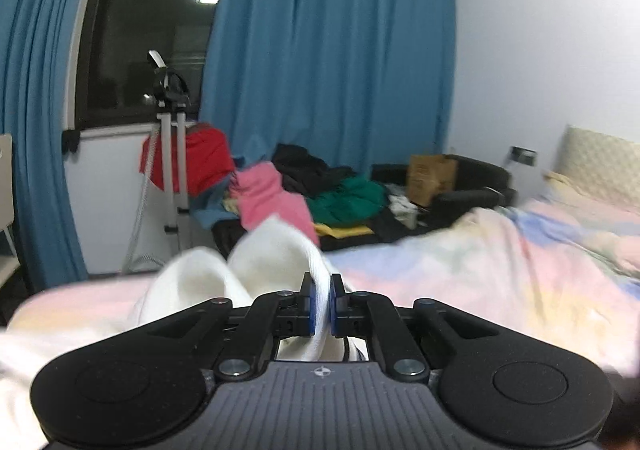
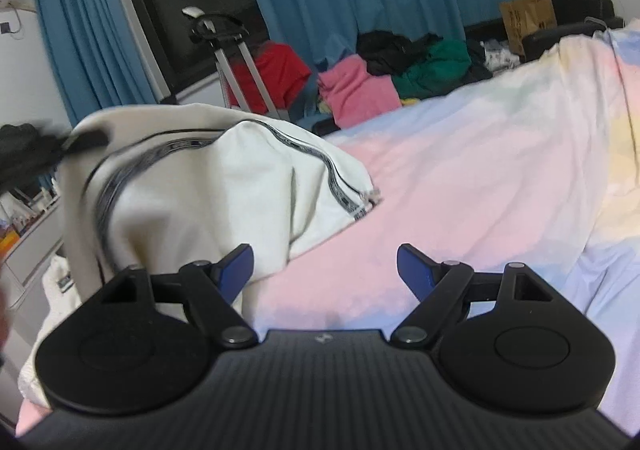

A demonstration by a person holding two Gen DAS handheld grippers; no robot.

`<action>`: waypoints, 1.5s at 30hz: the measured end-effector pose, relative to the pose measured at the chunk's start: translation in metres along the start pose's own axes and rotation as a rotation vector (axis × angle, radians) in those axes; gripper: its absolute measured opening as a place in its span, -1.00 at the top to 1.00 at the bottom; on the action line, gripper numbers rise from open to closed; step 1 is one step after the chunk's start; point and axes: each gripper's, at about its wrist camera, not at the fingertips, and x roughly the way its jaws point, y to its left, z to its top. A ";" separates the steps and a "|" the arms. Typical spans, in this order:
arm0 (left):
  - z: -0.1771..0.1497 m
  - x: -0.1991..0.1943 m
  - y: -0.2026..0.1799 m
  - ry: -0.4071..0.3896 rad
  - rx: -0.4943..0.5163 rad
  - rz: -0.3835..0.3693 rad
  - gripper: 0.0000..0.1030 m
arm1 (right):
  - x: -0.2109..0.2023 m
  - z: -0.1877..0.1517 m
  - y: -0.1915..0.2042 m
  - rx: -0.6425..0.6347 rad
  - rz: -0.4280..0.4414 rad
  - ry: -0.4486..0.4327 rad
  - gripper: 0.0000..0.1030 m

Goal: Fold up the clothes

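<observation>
The white garment (image 2: 208, 186) lies bunched at the left side of the bed, a thick cream-white piece with a dark zip running in a curve across its top and down to a metal pull at its right edge. Part of it is lifted up at the far left, where something dark and blurred (image 2: 86, 140) meets the cloth; what that is I cannot tell. In the left wrist view the same white cloth (image 1: 256, 262) rises in two soft humps just ahead of the fingers.

The bed (image 2: 460, 186) is covered by a pastel sheet in pink, pale blue and yellow, rumpled toward the right. Beyond it, going left to right, stand blue curtains (image 1: 328, 62) around a dark window (image 1: 160, 18), a white metal stand (image 1: 174, 154) with a red cloth (image 1: 200, 158) behind it, then a heap of clothes with a pink piece (image 1: 272, 198), black ones and a green one (image 1: 348, 198), then a brown paper bag (image 1: 430, 176) on a black sofa (image 1: 476, 182), and a pale wall.

The left gripper (image 1: 320, 304) is pinched tight on a fold of the white cloth, which runs between its blue pads and down under them. The right gripper (image 2: 325, 268) stands wide apart over bare pink sheet with nothing between its fingers; its left finger (image 2: 236, 268) lies just in front of the garment's hem.
</observation>
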 end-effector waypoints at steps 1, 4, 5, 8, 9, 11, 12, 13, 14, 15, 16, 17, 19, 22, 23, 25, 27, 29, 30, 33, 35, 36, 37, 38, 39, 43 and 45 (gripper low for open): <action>-0.013 -0.016 -0.006 0.008 -0.003 -0.011 0.89 | -0.006 0.001 0.002 -0.001 0.008 -0.012 -0.58; -0.053 -0.047 -0.019 0.046 -0.036 -0.023 0.89 | -0.027 0.003 0.005 0.028 0.093 -0.051 -0.58; -0.066 -0.052 -0.021 0.060 -0.045 -0.019 0.89 | -0.031 0.002 0.006 0.038 0.116 -0.053 -0.58; -0.093 -0.062 -0.020 0.110 -0.101 -0.031 0.89 | -0.042 0.000 0.007 0.072 0.178 -0.046 -0.43; -0.096 -0.063 -0.017 0.122 -0.126 -0.039 0.89 | -0.041 0.000 0.005 0.111 0.200 -0.022 -0.40; -0.100 -0.062 -0.011 0.140 -0.156 -0.056 0.89 | -0.035 0.000 -0.001 0.200 0.246 0.031 -0.40; -0.103 -0.061 -0.007 0.146 -0.169 -0.064 0.89 | -0.031 0.003 -0.003 0.241 0.270 0.047 -0.40; -0.106 -0.060 -0.002 0.152 -0.180 -0.071 0.89 | -0.027 0.006 -0.005 0.282 0.293 0.061 -0.40; -0.108 -0.058 0.002 0.158 -0.190 -0.080 0.89 | -0.022 0.011 -0.006 0.318 0.312 0.069 -0.40; -0.111 -0.055 0.007 0.165 -0.198 -0.090 0.89 | -0.016 0.017 -0.008 0.354 0.331 0.077 -0.41; -0.113 -0.052 0.011 0.176 -0.214 -0.102 0.89 | -0.010 0.022 -0.010 0.390 0.349 0.084 -0.41; -0.115 -0.049 0.016 0.189 -0.234 -0.115 0.89 | -0.002 0.029 -0.012 0.427 0.358 0.092 -0.41; -0.119 -0.045 0.023 0.211 -0.270 -0.138 0.89 | 0.013 0.044 -0.016 0.489 0.357 0.090 -0.42; -0.126 -0.034 0.031 0.243 -0.285 -0.171 0.90 | 0.040 0.071 -0.015 0.495 0.279 0.088 -0.49; -0.129 -0.029 0.033 0.259 -0.290 -0.184 0.92 | 0.050 0.081 -0.013 0.486 0.243 0.092 -0.54; -0.135 -0.018 0.039 0.289 -0.298 -0.210 0.93 | 0.075 0.094 -0.018 0.493 0.158 0.144 -0.56; -0.140 -0.009 0.044 0.306 -0.301 -0.229 0.93 | 0.107 0.097 -0.023 0.522 0.100 0.229 -0.56; -0.145 -0.001 0.051 0.320 -0.309 -0.244 0.93 | 0.133 0.092 -0.028 0.547 0.047 0.290 -0.56; -0.147 0.003 0.055 0.325 -0.318 -0.250 0.93 | 0.146 0.089 -0.031 0.560 0.020 0.320 -0.53; -0.152 0.011 0.065 0.327 -0.345 -0.266 0.93 | 0.169 0.081 -0.029 0.540 0.005 0.339 0.14; -0.154 0.012 0.070 0.308 -0.357 -0.280 0.93 | 0.169 0.086 -0.021 0.486 0.005 0.314 0.79; -0.154 0.008 0.069 0.289 -0.364 -0.285 0.93 | 0.163 0.093 -0.016 0.448 0.002 0.274 0.79; -0.155 0.002 0.068 0.261 -0.369 -0.297 0.93 | 0.157 0.100 -0.011 0.410 -0.002 0.233 0.79; -0.154 -0.001 0.068 0.227 -0.365 -0.311 0.93 | 0.151 0.107 -0.007 0.372 -0.005 0.193 0.79; -0.153 -0.004 0.068 0.193 -0.357 -0.326 0.93 | 0.145 0.114 -0.002 0.334 -0.009 0.153 0.80; -0.149 -0.009 0.072 0.087 -0.365 -0.333 0.92 | 0.075 0.140 -0.012 0.230 0.033 -0.180 0.80; -0.151 -0.003 0.076 0.079 -0.395 -0.326 0.92 | 0.035 0.134 -0.024 0.171 -0.009 -0.357 0.80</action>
